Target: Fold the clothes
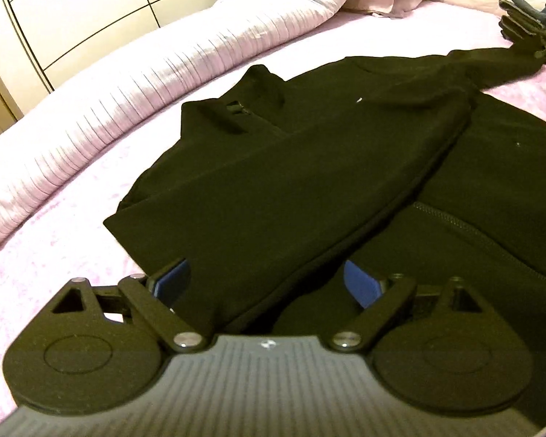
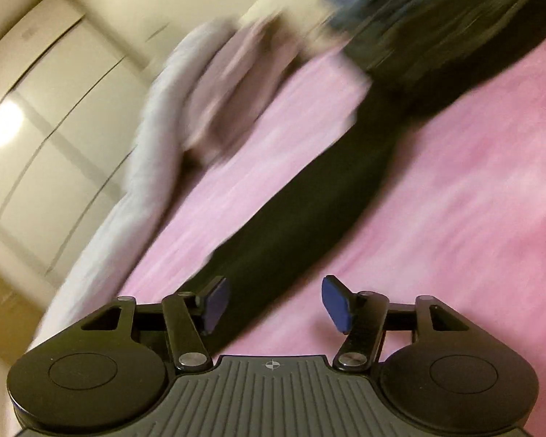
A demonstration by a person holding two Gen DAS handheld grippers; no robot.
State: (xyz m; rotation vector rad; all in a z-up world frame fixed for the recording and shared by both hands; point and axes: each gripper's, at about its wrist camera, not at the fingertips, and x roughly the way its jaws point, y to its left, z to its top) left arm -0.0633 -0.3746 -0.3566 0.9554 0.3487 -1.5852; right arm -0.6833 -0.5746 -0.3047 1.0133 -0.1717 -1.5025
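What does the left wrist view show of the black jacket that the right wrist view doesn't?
Only the left wrist view: the black jacket spread with one side folded across the body, its collar and zipper, plus the right tool out at the far sleeve end.

Only the right wrist view: one long sleeve running away between the right tool's open blue pads, heavily blurred.

Both: the pink bedsheet, the rolled white duvet and the cream wardrobe. The left tool is open.
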